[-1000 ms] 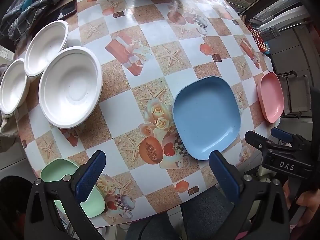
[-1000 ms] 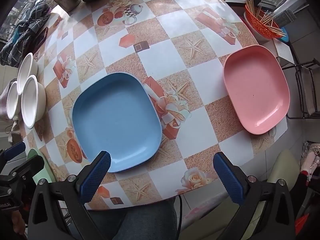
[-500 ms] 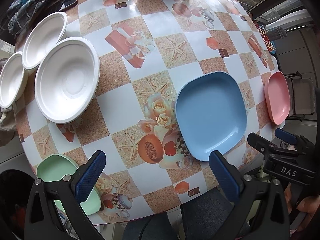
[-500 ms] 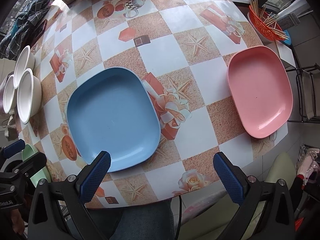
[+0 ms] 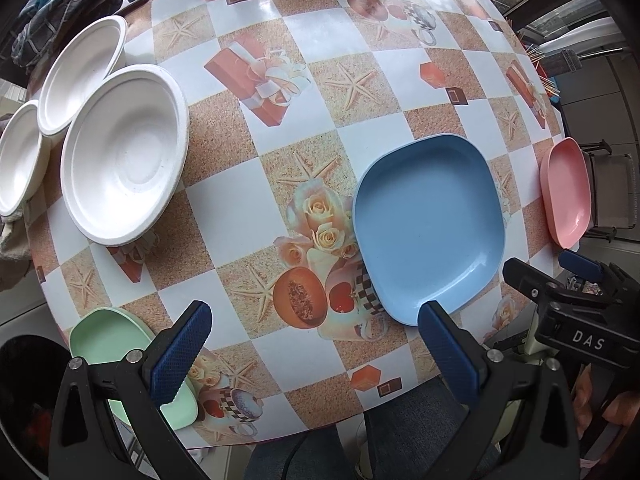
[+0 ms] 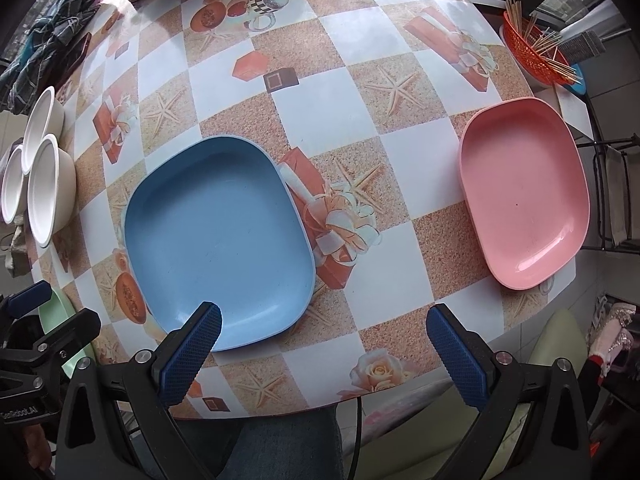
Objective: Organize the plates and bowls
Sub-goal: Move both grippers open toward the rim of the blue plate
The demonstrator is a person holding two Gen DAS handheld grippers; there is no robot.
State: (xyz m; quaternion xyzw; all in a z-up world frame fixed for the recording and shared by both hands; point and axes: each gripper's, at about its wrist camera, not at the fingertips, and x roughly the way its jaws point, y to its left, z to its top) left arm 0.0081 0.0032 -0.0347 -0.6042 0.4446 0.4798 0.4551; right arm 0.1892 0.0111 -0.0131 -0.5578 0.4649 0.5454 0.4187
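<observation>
Both the left gripper [image 5: 316, 346] and right gripper [image 6: 324, 350] hover spread wide and empty above the counter [image 6: 320, 96], flanking the blue plate [image 6: 218, 240], likely the first pick; white bowls [image 5: 120, 152] cluster far left.

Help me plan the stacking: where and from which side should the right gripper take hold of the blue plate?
Judging by its pose, pinch the near raised rim of the blue plate, coming low from the table's front edge. It lies flat, so only the upturned lip offers purchase. The open right gripper already hovers there.

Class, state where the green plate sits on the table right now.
The green plate lies at the table's near-left edge in the left wrist view, partly behind the left gripper, below the white bowls.
</observation>
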